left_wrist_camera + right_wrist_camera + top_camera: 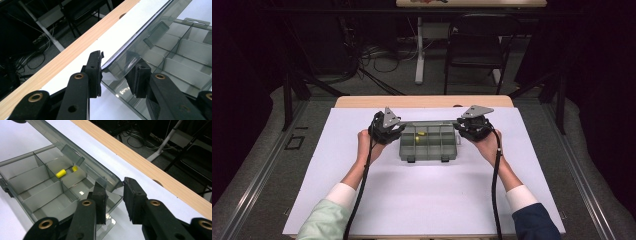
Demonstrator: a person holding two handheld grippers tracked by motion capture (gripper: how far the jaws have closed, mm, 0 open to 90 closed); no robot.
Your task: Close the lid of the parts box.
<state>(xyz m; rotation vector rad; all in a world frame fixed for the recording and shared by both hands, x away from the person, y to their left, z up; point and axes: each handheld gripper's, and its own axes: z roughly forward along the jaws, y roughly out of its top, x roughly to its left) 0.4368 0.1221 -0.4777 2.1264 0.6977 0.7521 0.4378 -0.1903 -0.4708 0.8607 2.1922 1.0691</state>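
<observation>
Both grippers, left and right, apparently pinch the lid corners, its long axis running nine-to-three.

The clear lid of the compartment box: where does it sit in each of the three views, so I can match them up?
High view: lid runs along the box's far edge, between the two grippers.
Left gripper view: lid slants from the jaws to the upper right.
Right gripper view: lid slants from the upper left down to the jaws.
Shared landmark: the table's wooden edge beyond the lid.
</observation>
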